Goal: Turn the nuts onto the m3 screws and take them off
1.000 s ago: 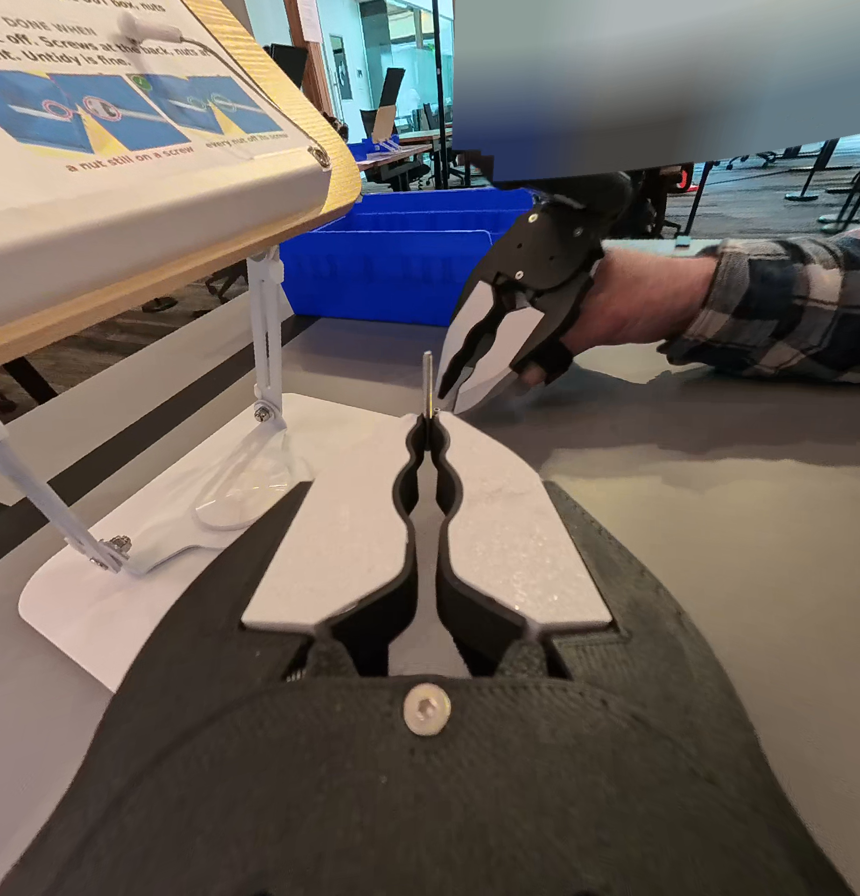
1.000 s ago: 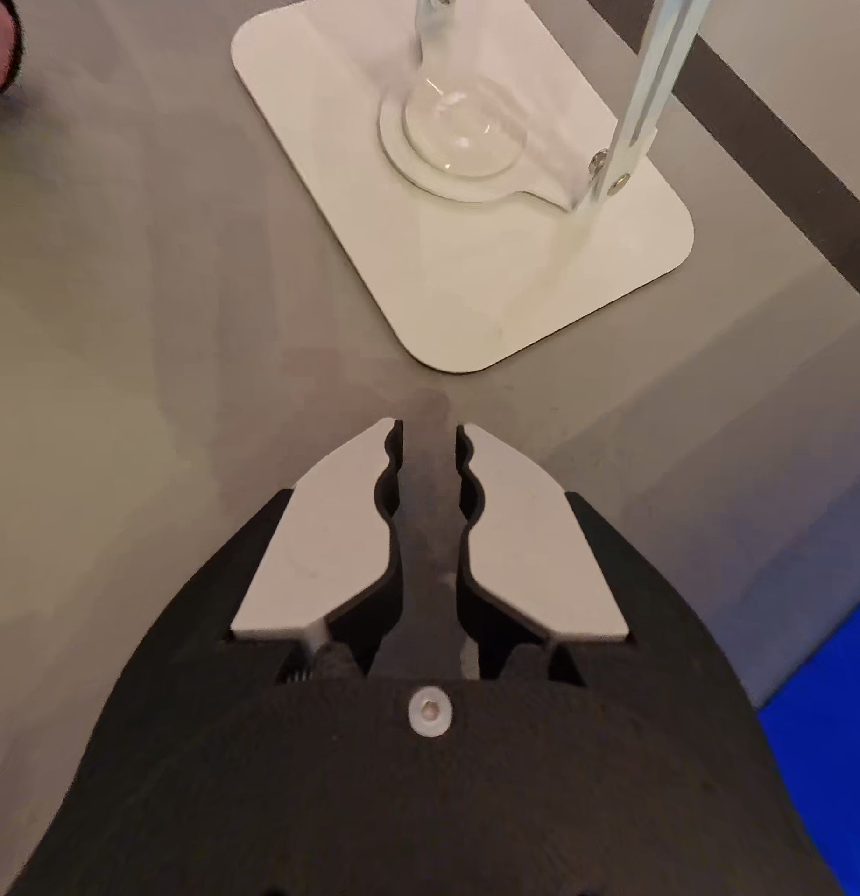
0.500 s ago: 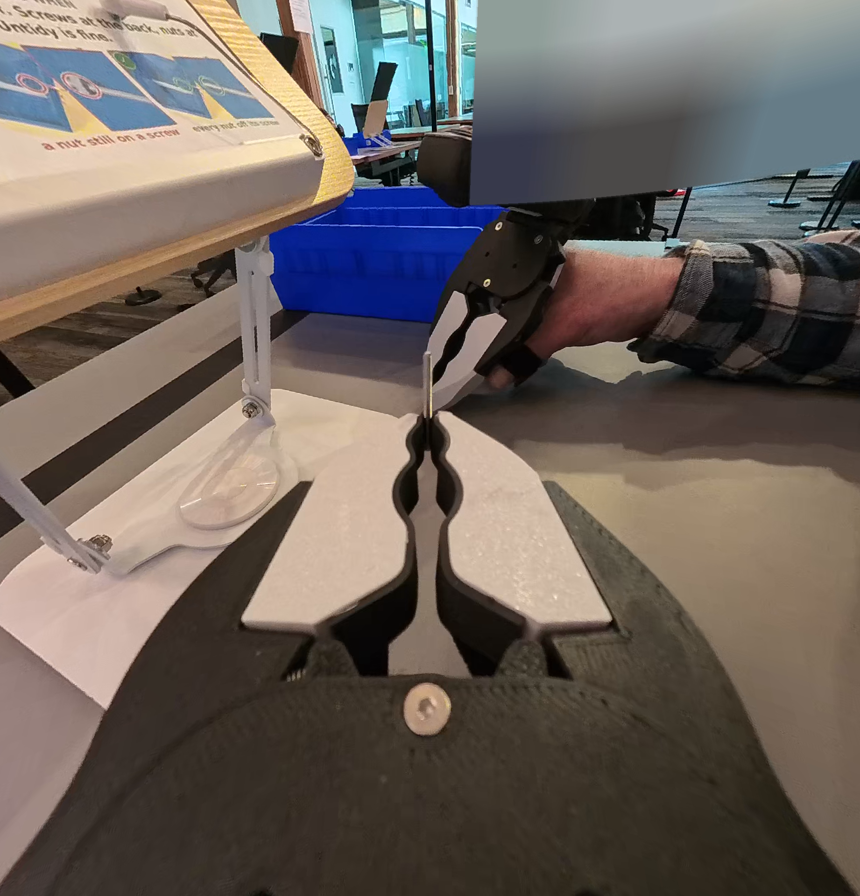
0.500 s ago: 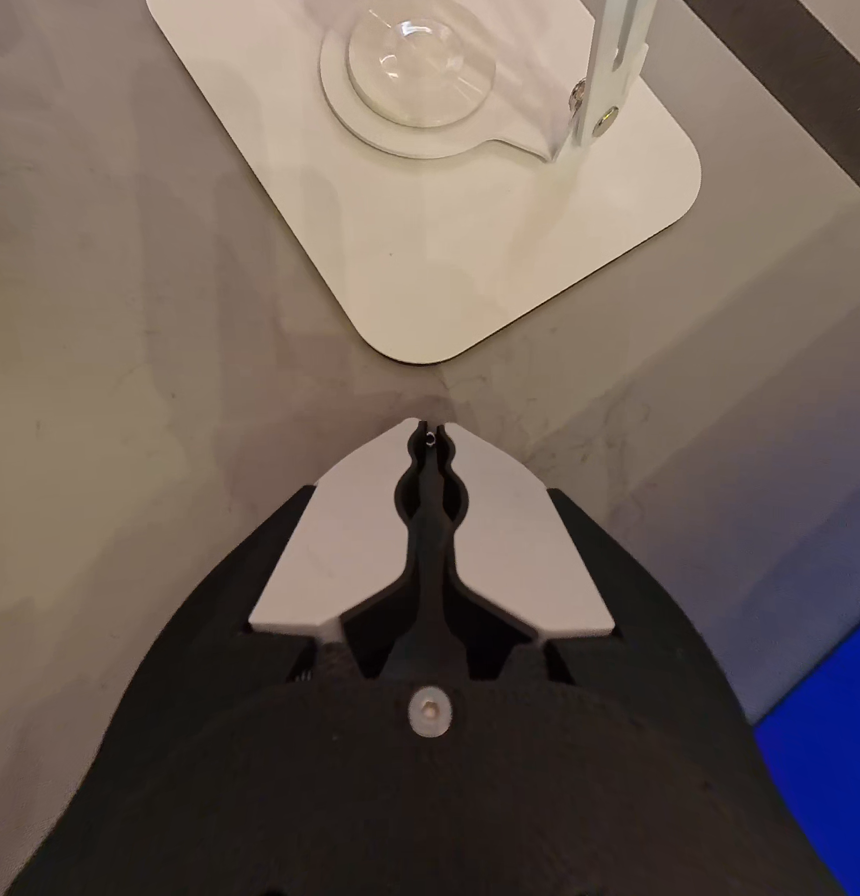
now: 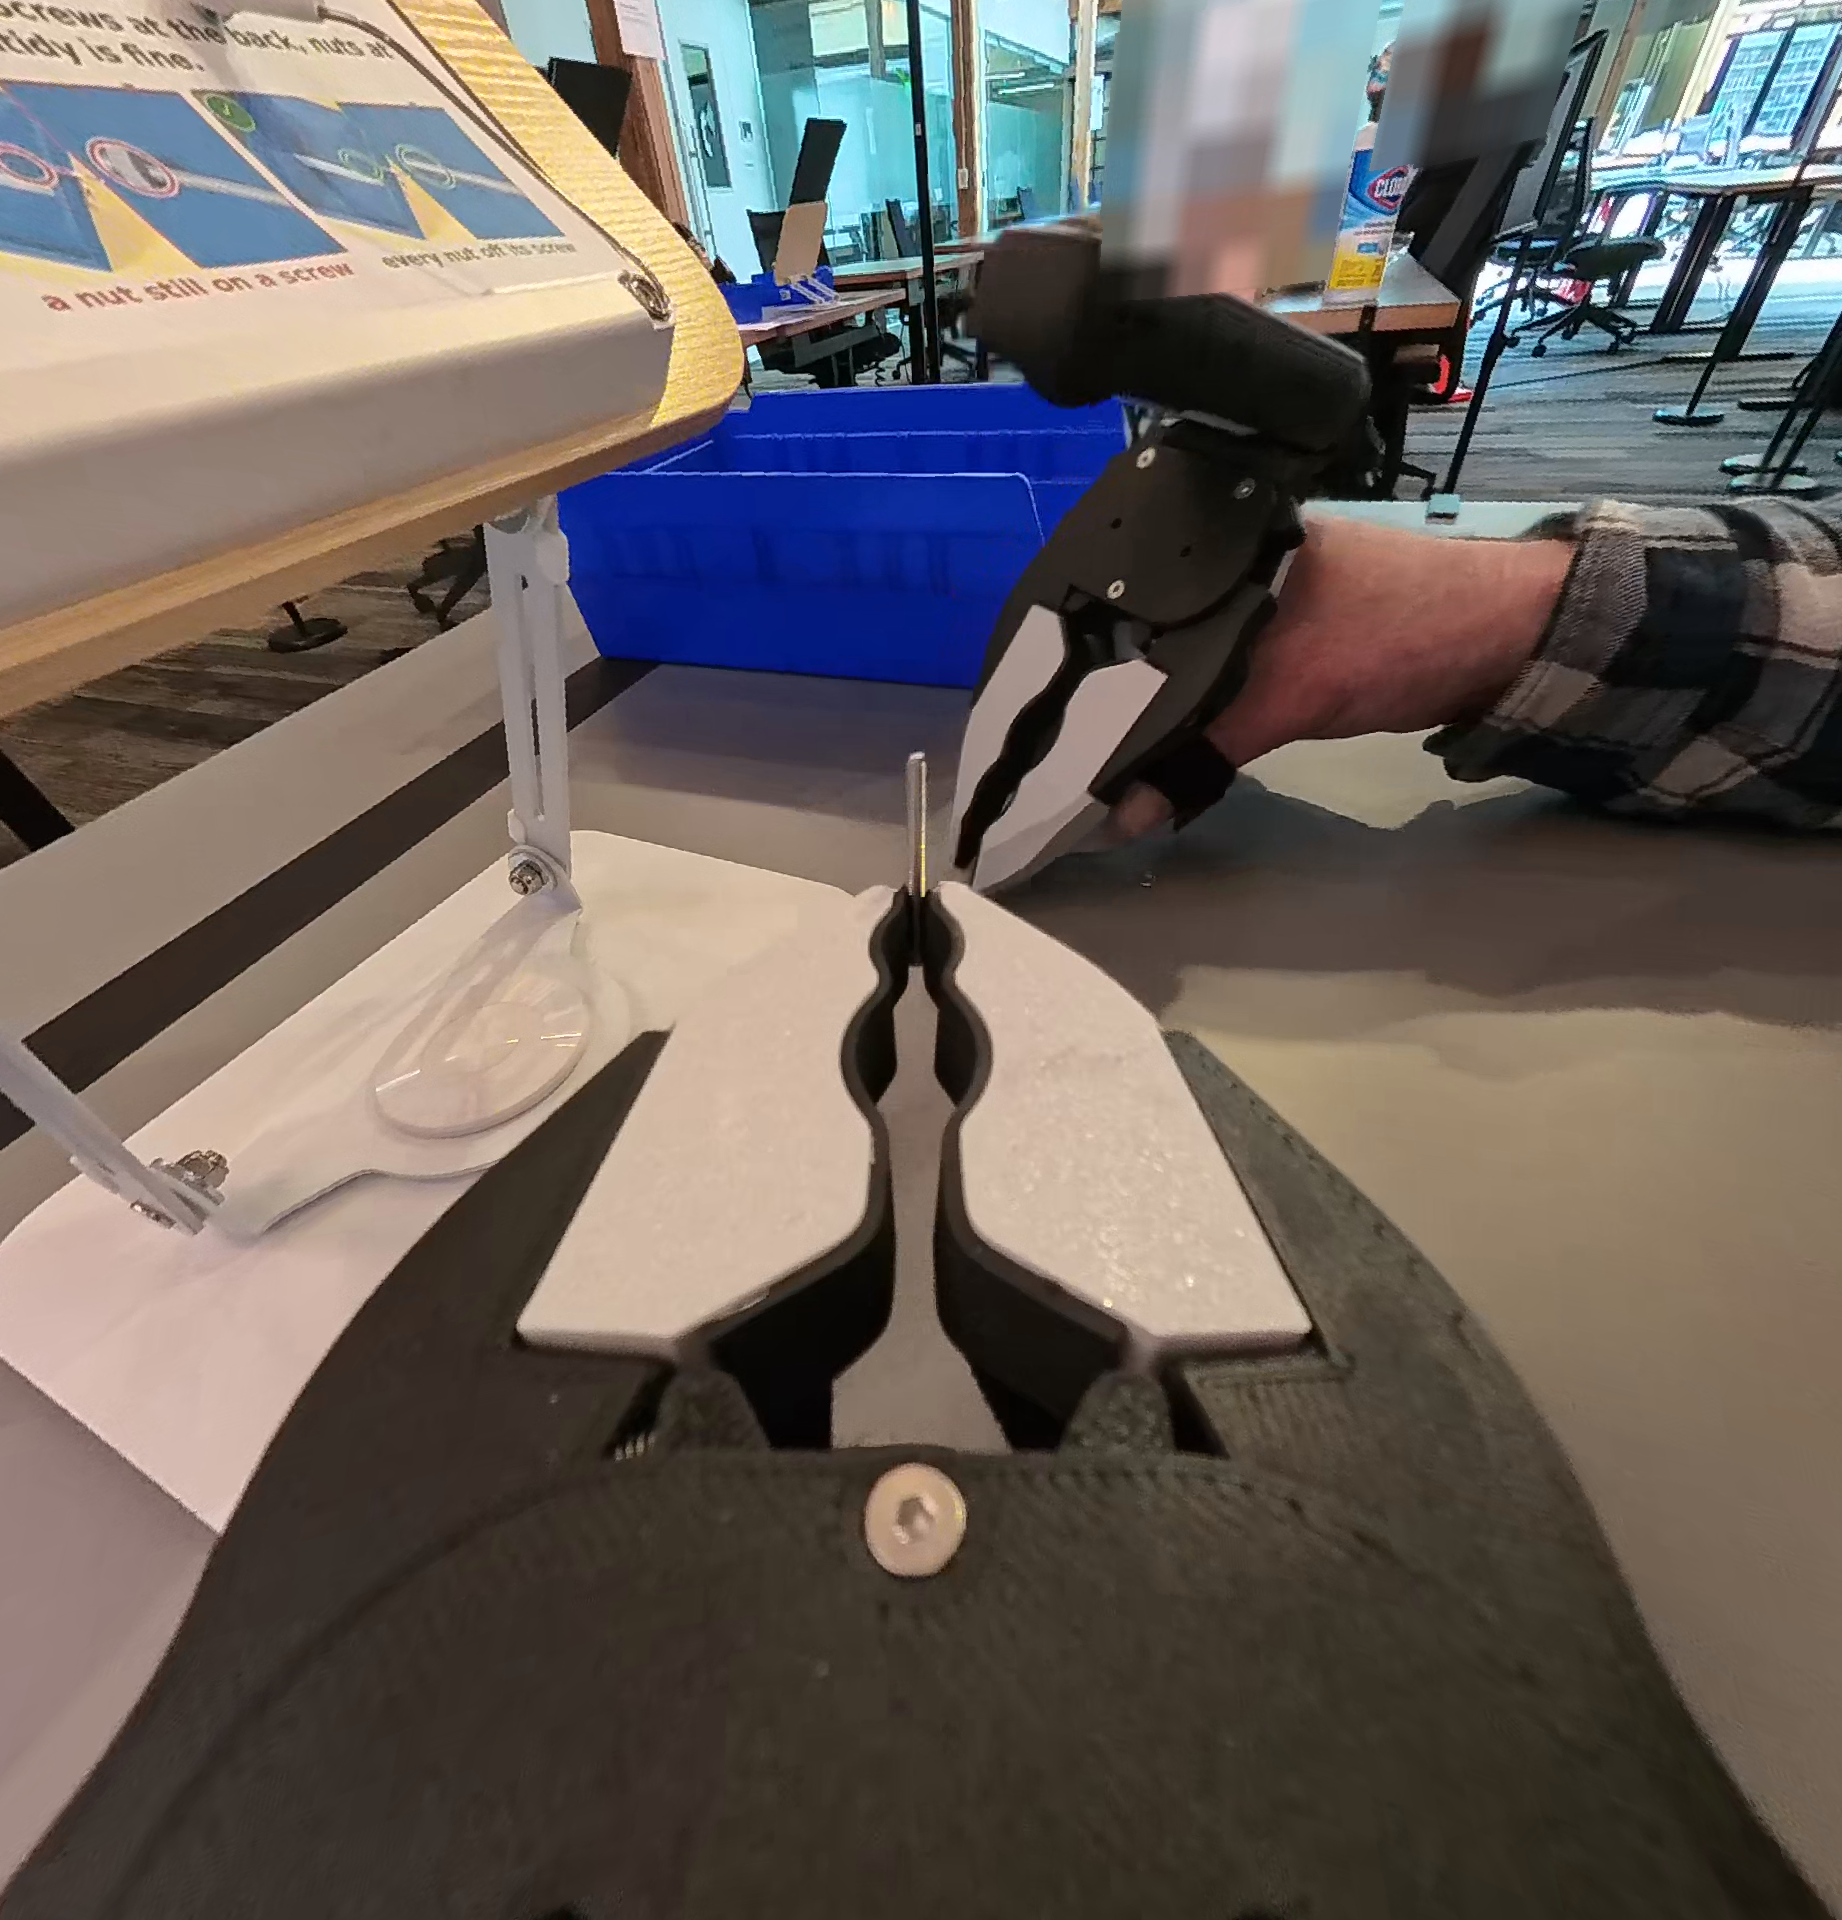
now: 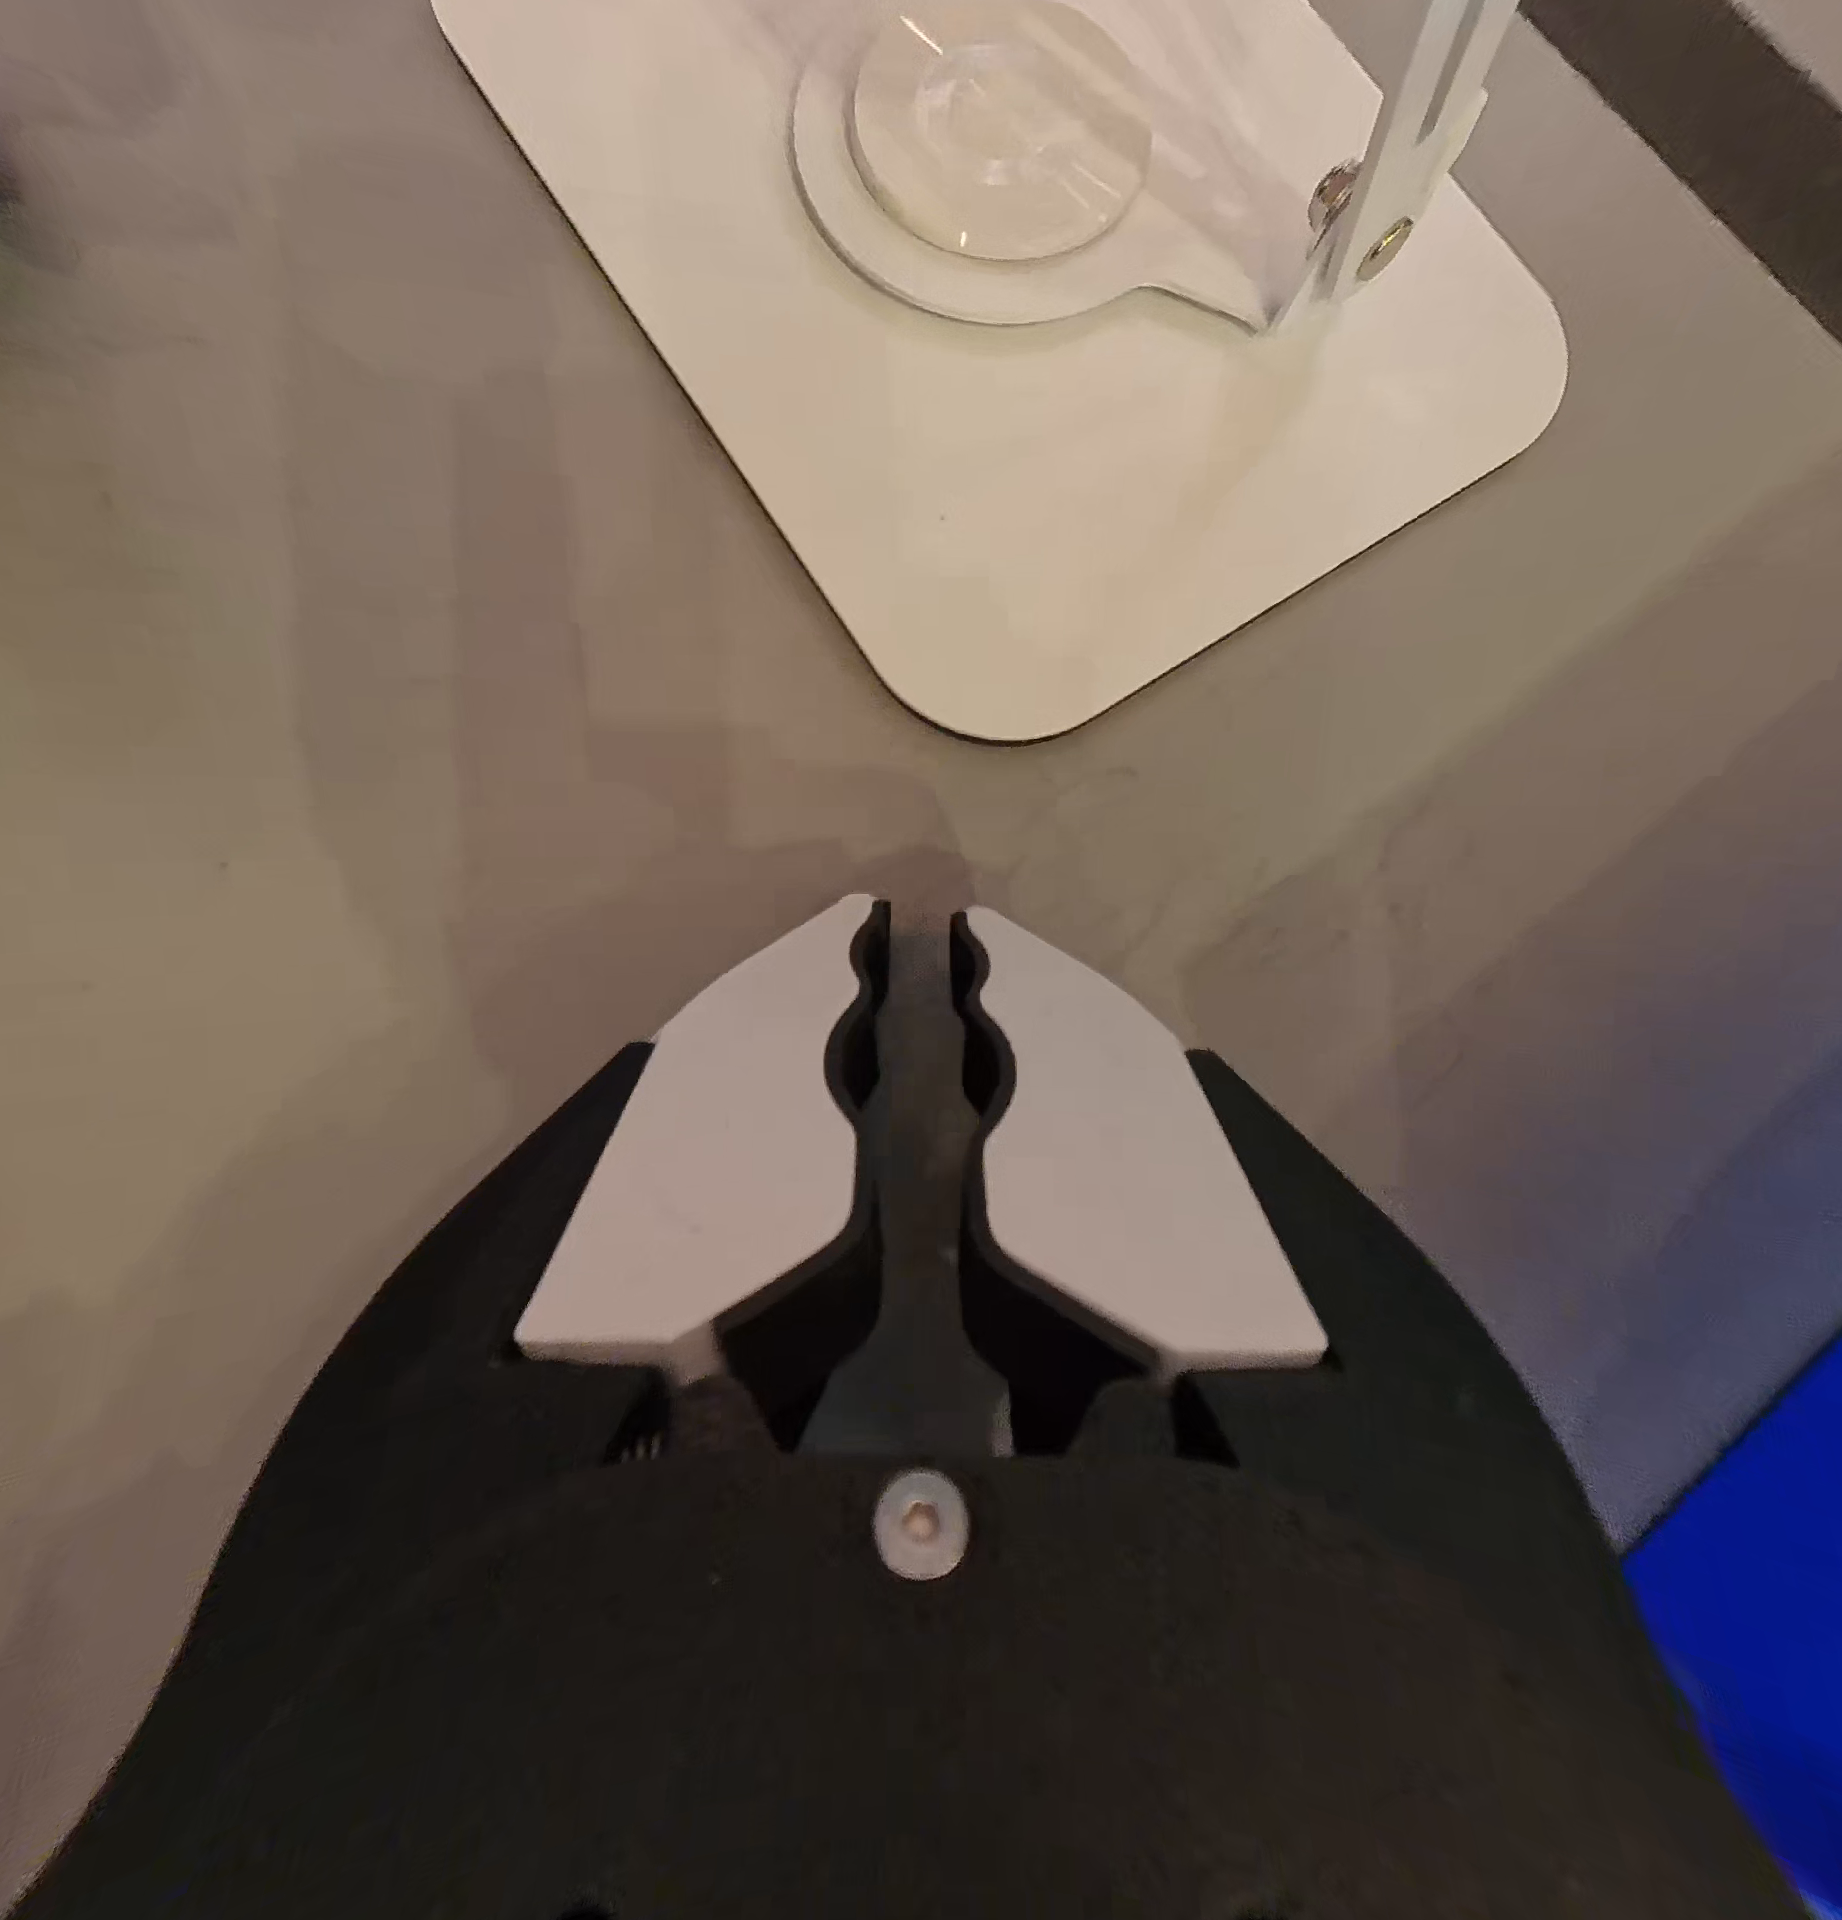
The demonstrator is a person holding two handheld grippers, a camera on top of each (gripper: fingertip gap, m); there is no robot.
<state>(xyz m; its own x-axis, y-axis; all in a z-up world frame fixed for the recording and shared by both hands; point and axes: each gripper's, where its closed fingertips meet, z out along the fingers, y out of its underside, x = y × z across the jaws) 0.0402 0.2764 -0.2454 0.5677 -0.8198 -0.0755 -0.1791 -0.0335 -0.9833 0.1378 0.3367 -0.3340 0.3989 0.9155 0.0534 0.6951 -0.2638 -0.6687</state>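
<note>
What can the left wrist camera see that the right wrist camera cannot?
Only the left view shows the left gripper pinching an upright metal screw, the tilted instruction board, the person's hand and the office behind. Only the right view looks straight down between the right gripper's parted fingertips at bare grey table. Both show the white stand base, its clear suction cup and the blue bin.

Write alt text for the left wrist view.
The left gripper, jaws shut, pinches a thin metal screw upright above a grey table. Just beyond, the right gripper points down beside it, before a blue bin and white stand base.
</note>
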